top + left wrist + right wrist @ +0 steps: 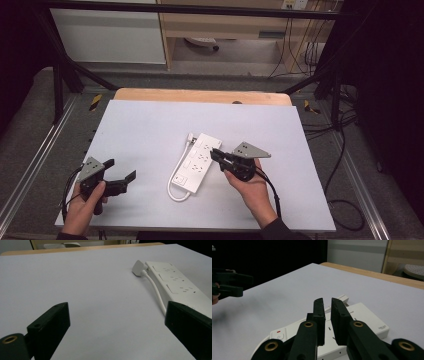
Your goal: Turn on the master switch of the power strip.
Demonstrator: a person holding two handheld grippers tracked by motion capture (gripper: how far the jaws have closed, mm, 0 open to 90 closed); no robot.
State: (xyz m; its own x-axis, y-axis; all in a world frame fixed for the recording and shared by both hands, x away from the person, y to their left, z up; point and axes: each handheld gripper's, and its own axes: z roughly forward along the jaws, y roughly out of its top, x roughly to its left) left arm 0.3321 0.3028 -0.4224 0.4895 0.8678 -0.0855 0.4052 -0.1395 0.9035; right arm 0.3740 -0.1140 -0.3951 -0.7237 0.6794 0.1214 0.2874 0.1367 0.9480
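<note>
The white power strip (196, 163) lies mid-table with its long axis running diagonally away from the person, directly beneath the right gripper (216, 154), whose jaws are nearly closed and grasp nothing, while the left gripper (121, 176) rests well apart, jaws spread.

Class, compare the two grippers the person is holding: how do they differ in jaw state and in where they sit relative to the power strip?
The left gripper has its jaws wide apart; the right gripper has its jaws nearly together with nothing between them. The left gripper sits well away from the power strip; the right gripper is over its edge. Both are black and hand-held.
</note>
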